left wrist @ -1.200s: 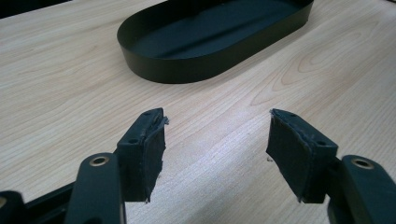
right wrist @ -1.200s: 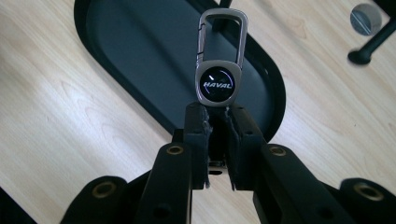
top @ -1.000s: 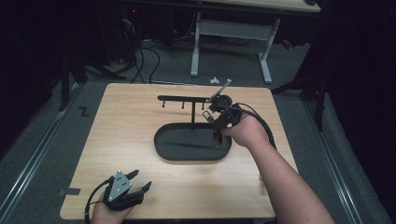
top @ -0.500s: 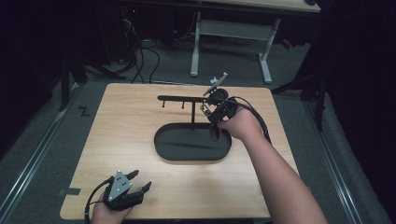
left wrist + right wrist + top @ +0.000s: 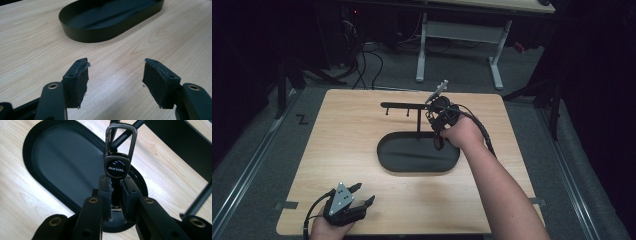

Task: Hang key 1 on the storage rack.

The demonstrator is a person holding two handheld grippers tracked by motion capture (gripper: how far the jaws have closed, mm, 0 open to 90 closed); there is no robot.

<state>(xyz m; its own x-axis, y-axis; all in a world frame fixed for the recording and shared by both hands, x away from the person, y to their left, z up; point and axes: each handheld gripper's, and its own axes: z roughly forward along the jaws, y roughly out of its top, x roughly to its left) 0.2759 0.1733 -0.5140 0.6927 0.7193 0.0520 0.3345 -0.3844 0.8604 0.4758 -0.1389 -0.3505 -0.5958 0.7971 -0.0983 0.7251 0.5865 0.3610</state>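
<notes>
The left tool [image 5: 354, 198] rests near the bench's [image 5: 337, 130] front left corner, jaws spread apart on nothing, bare wood around it. The right tool [image 5: 115, 185] hangs over the oval black tray [image 5: 388, 159] mid-bench, jaws clamped on a keychain [image 5: 118, 161] whose carabiner loop sits against the black stand's rod [image 5: 404, 105].

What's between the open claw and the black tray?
Only bare wooden table lies between the left claw and the black oval metal tray, seen in the left gripper view.
</notes>
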